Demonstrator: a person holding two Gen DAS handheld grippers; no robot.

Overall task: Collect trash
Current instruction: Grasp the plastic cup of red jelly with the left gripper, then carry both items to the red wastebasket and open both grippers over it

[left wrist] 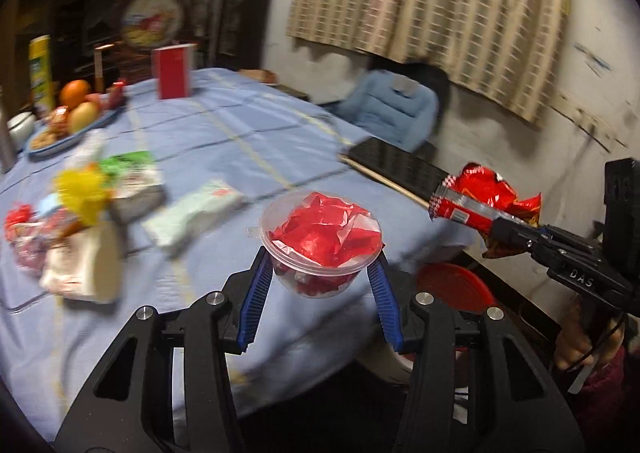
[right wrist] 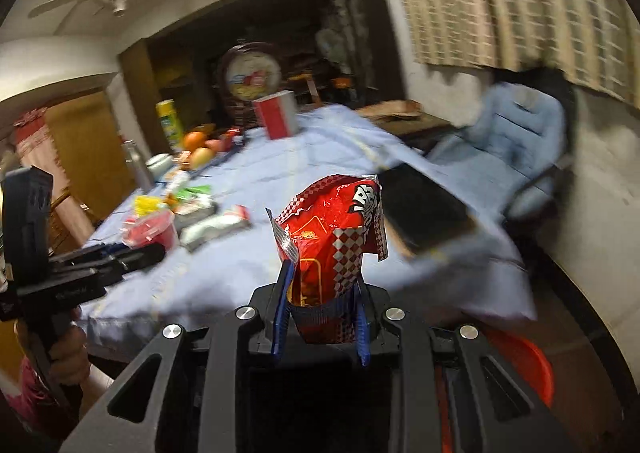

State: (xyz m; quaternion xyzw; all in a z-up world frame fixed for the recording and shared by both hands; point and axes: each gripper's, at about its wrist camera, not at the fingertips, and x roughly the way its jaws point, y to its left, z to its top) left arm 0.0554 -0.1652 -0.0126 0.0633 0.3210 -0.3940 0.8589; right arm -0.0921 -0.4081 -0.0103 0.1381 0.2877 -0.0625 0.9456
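My left gripper (left wrist: pixel 320 265) is shut on a clear plastic cup (left wrist: pixel 320 241) stuffed with red wrapping, and holds it above the near edge of the blue-clothed table (left wrist: pixel 224 133). The blue pads (left wrist: pixel 254 293) press on the cup's sides. To its right, my right gripper (left wrist: pixel 516 233) is shut on a crumpled red snack bag (left wrist: pixel 484 197) past the table's edge. In the right wrist view the bag (right wrist: pixel 332 237) stands upright between the right gripper's (right wrist: pixel 322 285) fingers. The left gripper (right wrist: pixel 132 253) with the cup (right wrist: pixel 154 231) shows at the left there. A red bin (left wrist: pixel 452 285) (right wrist: pixel 520 357) sits on the floor below both.
Several wrappers and packets (left wrist: pixel 80 213) lie on the table's left part, with a white packet (left wrist: pixel 192 213) near the middle. A fruit plate (left wrist: pixel 68 133), a red box (left wrist: pixel 174 71) and a black slab (left wrist: pixel 400 169) also rest there. A blue chair (left wrist: pixel 392 105) stands by the wall.
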